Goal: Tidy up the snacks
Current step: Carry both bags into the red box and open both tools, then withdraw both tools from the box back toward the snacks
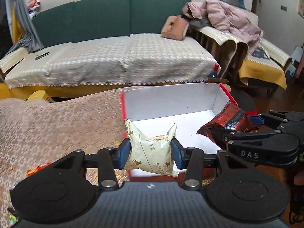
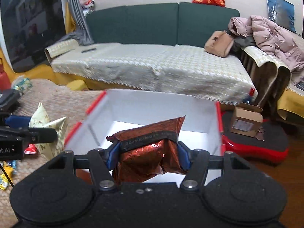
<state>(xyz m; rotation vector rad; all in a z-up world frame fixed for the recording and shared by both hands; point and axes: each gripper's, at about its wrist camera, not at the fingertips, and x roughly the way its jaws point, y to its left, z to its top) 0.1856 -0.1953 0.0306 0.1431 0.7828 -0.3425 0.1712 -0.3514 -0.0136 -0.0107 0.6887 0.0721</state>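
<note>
The white box [image 2: 163, 110] with red outer walls sits on the patterned counter [image 1: 57, 121], in front of the sofa [image 1: 114, 60]; the part of its floor in view is bare. Over the box's right side, the right gripper [image 2: 148, 153] is clamped on a crinkled red-brown foil snack bag [image 2: 150, 142]. At the box's near left corner, the left gripper [image 1: 151, 150] pinches a cream snack packet with gold print [image 1: 152, 150] between its blue pads [image 1: 124, 153].
</note>
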